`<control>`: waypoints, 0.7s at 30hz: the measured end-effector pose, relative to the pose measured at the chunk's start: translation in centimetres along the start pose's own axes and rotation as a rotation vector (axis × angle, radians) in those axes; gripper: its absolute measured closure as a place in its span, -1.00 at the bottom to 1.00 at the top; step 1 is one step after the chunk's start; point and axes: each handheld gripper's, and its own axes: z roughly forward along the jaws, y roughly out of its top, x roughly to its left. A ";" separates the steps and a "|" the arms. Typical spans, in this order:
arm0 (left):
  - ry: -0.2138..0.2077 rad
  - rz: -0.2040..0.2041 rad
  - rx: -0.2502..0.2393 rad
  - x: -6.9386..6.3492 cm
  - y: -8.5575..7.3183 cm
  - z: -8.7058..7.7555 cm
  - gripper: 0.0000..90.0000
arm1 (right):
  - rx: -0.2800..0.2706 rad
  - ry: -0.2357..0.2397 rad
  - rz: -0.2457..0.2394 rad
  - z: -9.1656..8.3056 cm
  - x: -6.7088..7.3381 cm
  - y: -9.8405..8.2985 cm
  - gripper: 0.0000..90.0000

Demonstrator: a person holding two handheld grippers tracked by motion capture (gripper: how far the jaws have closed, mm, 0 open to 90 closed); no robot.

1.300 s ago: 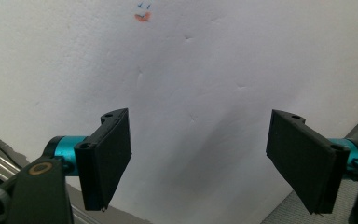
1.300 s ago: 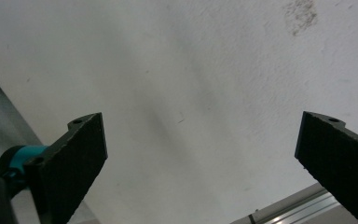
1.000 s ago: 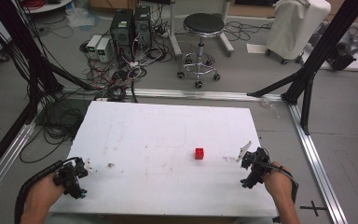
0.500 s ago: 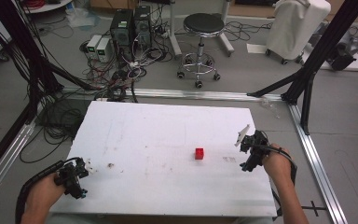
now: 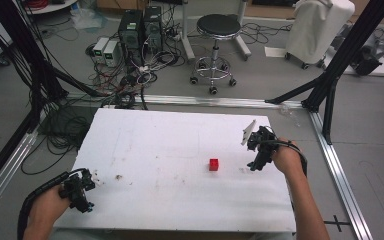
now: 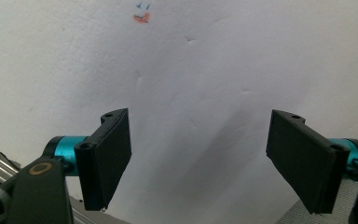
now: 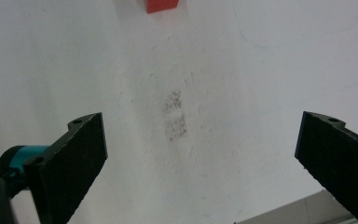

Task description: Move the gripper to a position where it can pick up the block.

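Jaws spread wide on the right gripper [image 5: 258, 154], with nothing between them but bare white table [image 5: 170, 145]. The person holds it over the table's right side, near the right edge, tipped down toward the surface. Its own camera looks past the two black pads at a grey smudge [image 7: 175, 116] on the board, and at the very top of that view sits the lower edge of a small red cube [image 7: 163, 4].

From above, the red cube [image 5: 214, 164] rests alone on the table, right of the middle, apart from both grippers. It lies to the left of the right gripper, close by, and squarely ahead along the line of those jaws. Being a cube, it has no long axis to speak of.

Over at the near-left corner, the left gripper [image 5: 80, 192] hangs just above the table edge, jaws also apart and empty, pointing at bare surface with a small orange mark [image 6: 141, 18] far ahead. It is well apart from the cube.

If the cube is what gets picked, I'd judge the right hand much the nearer.
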 end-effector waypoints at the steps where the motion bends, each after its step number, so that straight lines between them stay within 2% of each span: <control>1: -0.003 0.000 0.002 0.0 0.0 0.0 -0.50 | -0.003 0.001 -0.009 0.1 -0.1 0.4 -0.97; 11: -0.004 0.000 0.002 0.0 0.0 0.0 -0.50 | -0.016 0.013 -0.080 1.4 -0.6 3.6 -0.97; 14: -0.007 -0.001 0.004 0.1 0.0 0.0 -0.50 | -0.006 0.037 -0.090 2.0 -0.7 4.6 -0.97; 18: -0.004 0.004 0.001 0.1 0.1 0.1 -0.50 | 0.020 0.043 -0.126 2.9 -0.8 5.7 -0.97; 21: -0.008 0.004 -0.003 0.1 0.1 0.0 -0.50 | 0.030 0.045 -0.130 3.6 -0.8 6.3 -0.97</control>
